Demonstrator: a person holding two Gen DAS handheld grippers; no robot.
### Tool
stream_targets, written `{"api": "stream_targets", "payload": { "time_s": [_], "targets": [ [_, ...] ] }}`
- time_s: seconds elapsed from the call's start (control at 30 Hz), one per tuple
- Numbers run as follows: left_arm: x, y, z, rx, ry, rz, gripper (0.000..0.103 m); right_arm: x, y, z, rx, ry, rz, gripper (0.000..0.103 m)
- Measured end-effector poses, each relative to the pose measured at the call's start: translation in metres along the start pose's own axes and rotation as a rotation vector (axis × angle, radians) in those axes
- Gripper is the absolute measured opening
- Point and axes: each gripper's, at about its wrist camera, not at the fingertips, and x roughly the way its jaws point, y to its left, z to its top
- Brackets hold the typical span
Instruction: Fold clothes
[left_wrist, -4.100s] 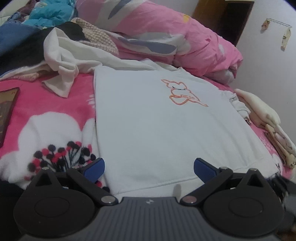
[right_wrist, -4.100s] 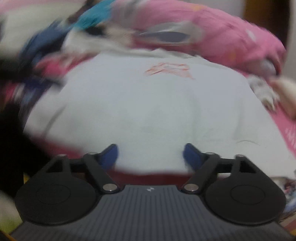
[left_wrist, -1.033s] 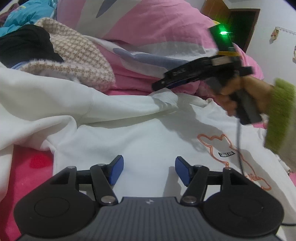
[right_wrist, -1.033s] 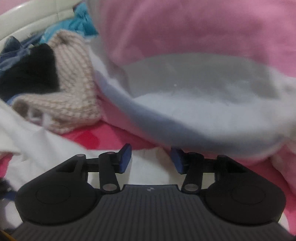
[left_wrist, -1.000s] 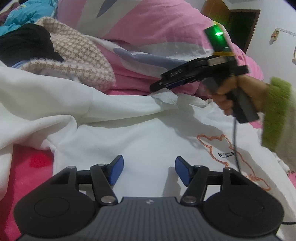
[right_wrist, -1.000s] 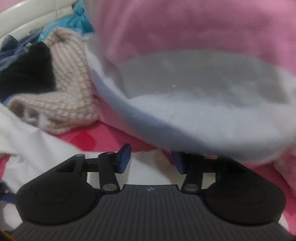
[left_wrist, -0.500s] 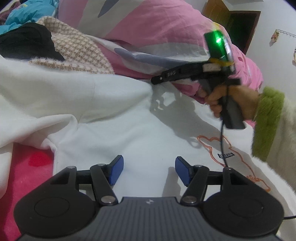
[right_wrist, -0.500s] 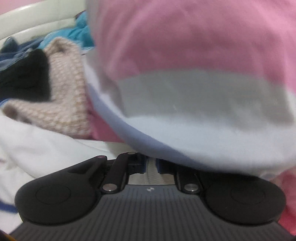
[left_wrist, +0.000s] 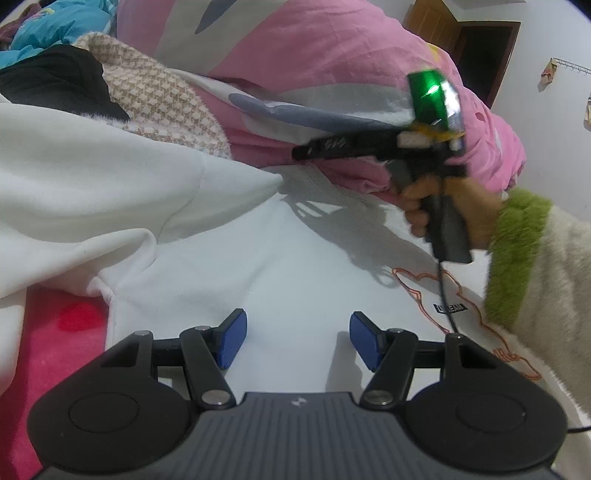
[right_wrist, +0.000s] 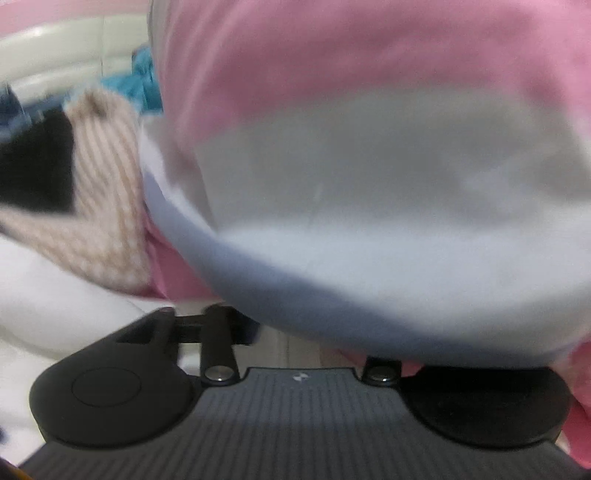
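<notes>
A white sweatshirt (left_wrist: 295, 258) with an orange outline print (left_wrist: 454, 291) lies flat on the pink bed cover. My left gripper (left_wrist: 297, 343) hovers low over its chest, open, with nothing between the blue pads. In the left wrist view a hand in a green-cuffed sleeve (left_wrist: 517, 251) holds my right gripper (left_wrist: 301, 152) just above the sweatshirt's collar, tip against the pink quilt. Its jaws are opening. In the blurred right wrist view the quilt (right_wrist: 369, 184) hides the right finger; the left finger (right_wrist: 218, 328) stands apart, and I see no cloth gripped.
A big pink, grey and white quilt (left_wrist: 332, 55) is bunched up behind the sweatshirt. Another white garment (left_wrist: 92, 177) is heaped at the left, with a beige checked knit (left_wrist: 155, 99) and black clothing (left_wrist: 51, 81) behind it. A wooden door (left_wrist: 480, 51) stands at the far right.
The right gripper closed at the collar, drew it up toward the quilt, then opened and drifted right. The collar now lies flatter. The left gripper has not moved.
</notes>
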Motion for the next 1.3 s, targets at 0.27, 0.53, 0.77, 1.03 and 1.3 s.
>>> {"api": "stream_targets", "payload": {
  "time_s": [0.27, 0.53, 0.77, 1.03, 1.3],
  "targets": [
    [0.001, 0.001, 0.000, -0.004, 0.000, -0.003, 0.063, -0.072, -0.017, 0.008, 0.050, 0.009, 0.063, 0.082],
    [0.002, 0.000, 0.000, 0.003, 0.001, 0.002, 0.063, -0.127, -0.092, -0.026, 0.246, 0.044, -0.087, 0.078],
    [0.003, -0.001, -0.001, 0.006, 0.000, -0.004, 0.066, -0.083, -0.157, -0.060, 0.401, 0.139, -0.193, 0.057],
    [0.004, -0.001, -0.001, 0.001, -0.001, -0.009, 0.066, -0.056, -0.178, -0.072, 0.428, 0.190, -0.123, 0.040],
    [0.004, -0.001, -0.001, 0.002, -0.002, -0.008, 0.066, -0.078, -0.149, -0.060, 0.270, 0.053, -0.097, 0.005]
  ]
}}
